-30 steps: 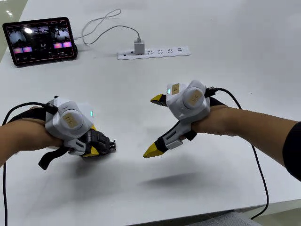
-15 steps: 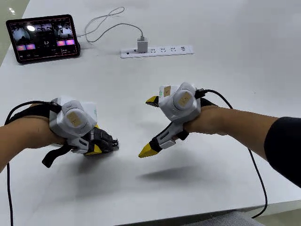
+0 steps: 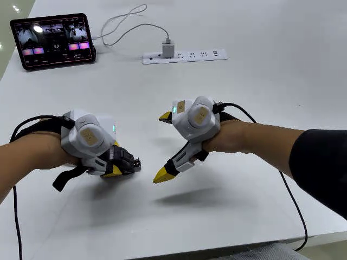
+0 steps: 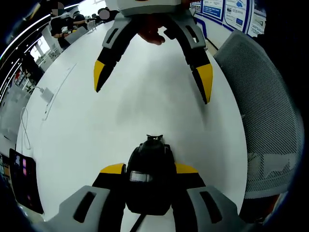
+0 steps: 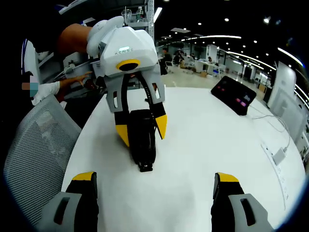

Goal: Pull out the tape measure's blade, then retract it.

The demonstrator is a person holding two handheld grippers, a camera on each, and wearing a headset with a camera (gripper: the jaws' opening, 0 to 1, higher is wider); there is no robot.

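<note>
Black tape measure [image 5: 142, 137] on white table [image 3: 244, 65], near left, clamped in left gripper [image 4: 149, 168]. Right gripper [image 3: 164, 146] gapes wide, empty, just right of it. Blade not yet out. Next: pinch the hook [image 4: 153, 138], draw right.

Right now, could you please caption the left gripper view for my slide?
Left tool grips a black tape measure, blade not yet drawn; the open right tool faces it.

We see the tape [image 3: 123, 161] at the lower left of the head view: a black, rounded case, standing on edge, clamped in the left gripper [image 4: 149, 169]. Its blade is wound in, with just the end hook poking out.
</note>
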